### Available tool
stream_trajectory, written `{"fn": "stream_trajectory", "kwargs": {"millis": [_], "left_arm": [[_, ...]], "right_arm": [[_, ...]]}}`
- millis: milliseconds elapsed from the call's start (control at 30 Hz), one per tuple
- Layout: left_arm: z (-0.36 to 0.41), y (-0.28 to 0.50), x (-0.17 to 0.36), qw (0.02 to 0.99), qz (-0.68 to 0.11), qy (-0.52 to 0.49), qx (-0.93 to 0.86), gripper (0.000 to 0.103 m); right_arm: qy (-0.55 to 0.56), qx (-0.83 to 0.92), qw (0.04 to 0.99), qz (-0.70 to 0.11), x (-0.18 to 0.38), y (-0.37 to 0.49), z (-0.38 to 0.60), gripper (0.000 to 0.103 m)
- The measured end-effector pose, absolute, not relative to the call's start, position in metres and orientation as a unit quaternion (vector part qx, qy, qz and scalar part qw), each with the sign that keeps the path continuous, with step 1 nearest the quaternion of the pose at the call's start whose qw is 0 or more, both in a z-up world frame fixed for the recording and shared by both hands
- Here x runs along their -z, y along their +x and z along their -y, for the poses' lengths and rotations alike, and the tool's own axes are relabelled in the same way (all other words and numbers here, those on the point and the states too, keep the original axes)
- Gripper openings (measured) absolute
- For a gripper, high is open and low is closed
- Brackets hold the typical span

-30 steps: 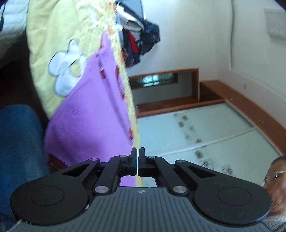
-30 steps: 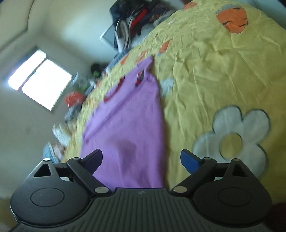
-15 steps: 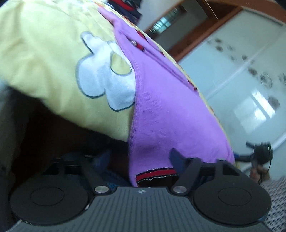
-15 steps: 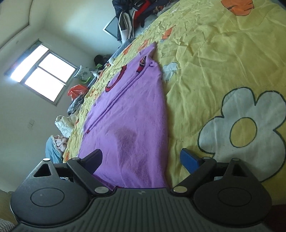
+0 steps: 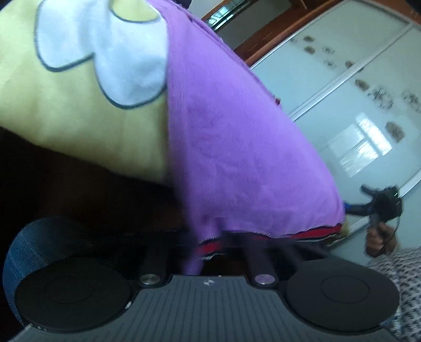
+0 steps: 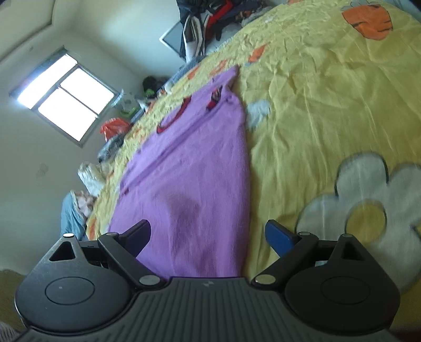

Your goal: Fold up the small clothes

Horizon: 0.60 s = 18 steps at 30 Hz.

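The purple garment [image 6: 189, 168] is laid lengthwise on the yellow bedspread [image 6: 329, 100], which carries a white flower print [image 6: 368, 194]. In the right wrist view the garment runs from the 6 o'clock edge of the frame up toward 12 o'clock, where its red-trimmed neck opening [image 6: 173, 121] is seen. One long fold line is visible along its length, and the sleeves appear to be tucked inward, so the lengthwise folding is judged to be done. The crosswise fold, hem toward neck, is judged to be outstanding.

The right gripper [image 6: 208, 234] is held with its jaws spread wide; nothing is gripped. The hem end of the garment lies between and below the two fingers.

In the left wrist view, which is motion-blurred, the garment's red-striped hem [image 5: 310, 232] hangs at the bed edge, just in front of the left gripper [image 5: 208, 252]. A corner of the hem droops between the finger arms at 6 o'clock. Whether the left jaws are wide, narrow, or clamped on the cloth cannot be told, because the fingertips are hidden by blur and fabric.

At 3 o'clock in that view a hand [image 5: 379, 236] holding the other gripper is seen before a sliding wardrobe door [image 5: 355, 105].

A pile of further clothes [image 6: 210, 18] lies at 12 o'clock in the right wrist view; whether these remain to be folded cannot be determined.
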<state>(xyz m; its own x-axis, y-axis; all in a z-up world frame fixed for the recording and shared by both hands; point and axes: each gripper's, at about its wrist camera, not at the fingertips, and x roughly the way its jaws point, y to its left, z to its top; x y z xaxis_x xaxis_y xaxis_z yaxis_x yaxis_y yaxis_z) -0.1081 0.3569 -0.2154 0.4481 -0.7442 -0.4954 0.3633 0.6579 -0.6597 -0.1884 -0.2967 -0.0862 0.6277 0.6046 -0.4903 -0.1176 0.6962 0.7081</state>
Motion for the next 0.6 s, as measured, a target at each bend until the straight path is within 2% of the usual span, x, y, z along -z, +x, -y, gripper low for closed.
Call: {"fn": "stream_trajectory", "kwargs": {"millis": [167,300,333,367,400,600], "left_arm": [[-0.366,-0.120,0.200,0.825,-0.367,-0.261,0.342,0.001],[-0.364,-0.132,0.181,0.826,-0.335,-0.281,0.355,0.001],[-0.363,-0.135,0.176,0.828,-0.328,-0.284,0.356,0.001],[-0.362,-0.137,0.171,0.829,-0.321,-0.286,0.357,0.001],[-0.363,-0.138,0.168,0.831,-0.315,-0.289,0.357,0.001],[-0.371,-0.144,0.134,0.835,-0.263,-0.308,0.372,0.001]], "right_arm": [[0.348,-0.226,0.837,-0.357,0.093,-0.148,0.307,0.095],[0.315,-0.270,0.826,-0.381,0.093,-0.124,0.289,0.092],[0.315,-0.271,0.825,-0.384,0.093,-0.120,0.287,0.080],[0.318,-0.269,0.816,-0.401,0.095,-0.114,0.285,0.011],[0.332,-0.261,0.810,-0.408,0.099,-0.111,0.285,0.004],[0.386,-0.301,0.800,-0.347,0.084,-0.100,0.284,0.004]]}}
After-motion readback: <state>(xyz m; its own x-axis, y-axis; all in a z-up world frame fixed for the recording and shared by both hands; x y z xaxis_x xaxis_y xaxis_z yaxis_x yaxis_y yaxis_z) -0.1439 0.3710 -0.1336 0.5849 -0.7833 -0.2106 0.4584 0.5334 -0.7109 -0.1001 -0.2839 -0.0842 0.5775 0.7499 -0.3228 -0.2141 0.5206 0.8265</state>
